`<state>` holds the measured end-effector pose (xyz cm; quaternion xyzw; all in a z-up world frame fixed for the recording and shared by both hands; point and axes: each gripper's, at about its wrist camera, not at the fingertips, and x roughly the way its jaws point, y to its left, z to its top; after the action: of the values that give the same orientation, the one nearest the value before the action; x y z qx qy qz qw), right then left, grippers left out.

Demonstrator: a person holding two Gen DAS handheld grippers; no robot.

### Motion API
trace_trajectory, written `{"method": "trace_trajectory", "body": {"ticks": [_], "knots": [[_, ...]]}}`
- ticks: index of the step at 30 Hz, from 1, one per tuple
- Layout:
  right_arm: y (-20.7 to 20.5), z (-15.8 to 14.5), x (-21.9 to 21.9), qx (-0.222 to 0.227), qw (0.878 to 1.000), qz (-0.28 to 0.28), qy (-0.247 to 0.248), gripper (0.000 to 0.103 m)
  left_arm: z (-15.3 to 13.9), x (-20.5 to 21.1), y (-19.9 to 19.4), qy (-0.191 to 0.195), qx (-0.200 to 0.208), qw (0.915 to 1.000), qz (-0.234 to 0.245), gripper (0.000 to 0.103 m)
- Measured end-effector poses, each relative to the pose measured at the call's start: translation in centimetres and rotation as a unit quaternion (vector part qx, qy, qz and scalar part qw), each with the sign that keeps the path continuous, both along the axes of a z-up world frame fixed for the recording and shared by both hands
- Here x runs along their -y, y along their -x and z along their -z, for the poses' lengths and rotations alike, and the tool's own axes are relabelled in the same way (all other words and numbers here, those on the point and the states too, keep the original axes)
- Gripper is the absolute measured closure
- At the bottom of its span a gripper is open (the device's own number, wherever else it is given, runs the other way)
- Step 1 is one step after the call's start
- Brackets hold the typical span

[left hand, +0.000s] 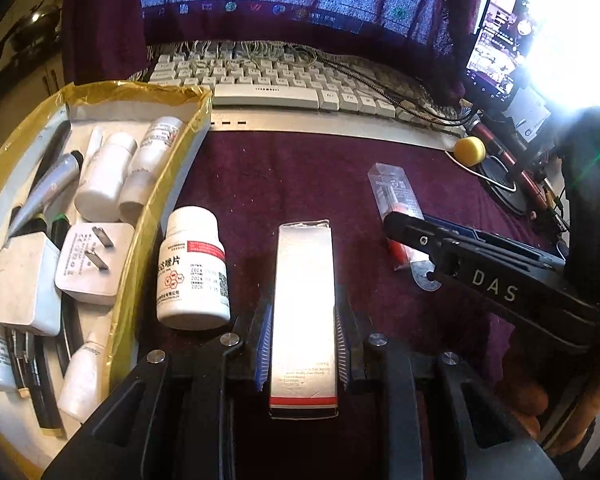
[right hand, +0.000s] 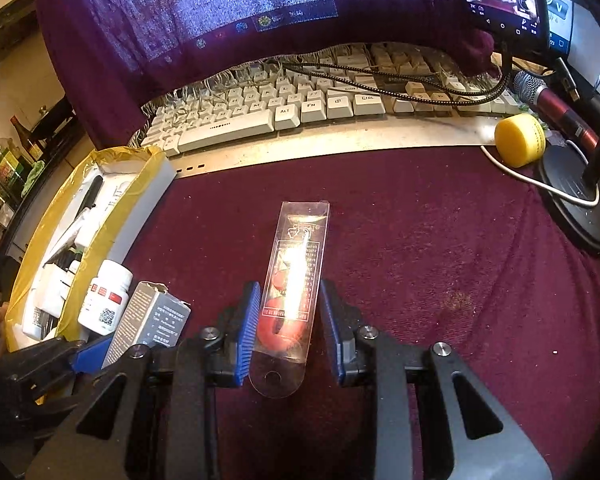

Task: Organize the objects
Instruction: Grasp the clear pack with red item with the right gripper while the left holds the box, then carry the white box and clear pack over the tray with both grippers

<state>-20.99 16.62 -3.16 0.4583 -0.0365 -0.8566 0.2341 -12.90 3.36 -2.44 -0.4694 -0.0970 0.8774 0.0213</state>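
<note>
I am pinching the silver carton (left hand: 303, 312) in my left tongs (left hand: 303, 344) beside the half-filled yellow-taped box (left hand: 156, 208) at the bench's left edge, ready to load it, while my right tongs (right hand: 288, 320) are straddling, spread, the clear blister pack (right hand: 296, 276).

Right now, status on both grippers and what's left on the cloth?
Left gripper shut on silver carton. Right gripper open, straddling clear blister pack. White pill bottle upright beside taped box; nothing blocking.

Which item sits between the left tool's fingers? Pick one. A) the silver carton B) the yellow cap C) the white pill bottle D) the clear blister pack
A: in the left wrist view the silver carton lies lengthwise between the left tool's blue pads, while the white pill bottle stands apart to its left.
</note>
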Motion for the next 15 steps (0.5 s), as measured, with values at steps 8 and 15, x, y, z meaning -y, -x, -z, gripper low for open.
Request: {"method": "trace_trajectory", "body": {"ticks": [8, 15], "knots": [[-0.2, 0.0, -0.1, -0.005, 1.0, 0.001, 0.009, 0.075, -0.1, 0.0, -0.2, 0.002, -0.006, 1.0, -0.006, 0.08], [-0.8, -0.7, 0.1, -0.008, 0.999, -0.008, 0.031, 0.075, -0.9, 1.0, -0.8, -0.02, -0.018, 0.9996, -0.011, 0.08]]}}
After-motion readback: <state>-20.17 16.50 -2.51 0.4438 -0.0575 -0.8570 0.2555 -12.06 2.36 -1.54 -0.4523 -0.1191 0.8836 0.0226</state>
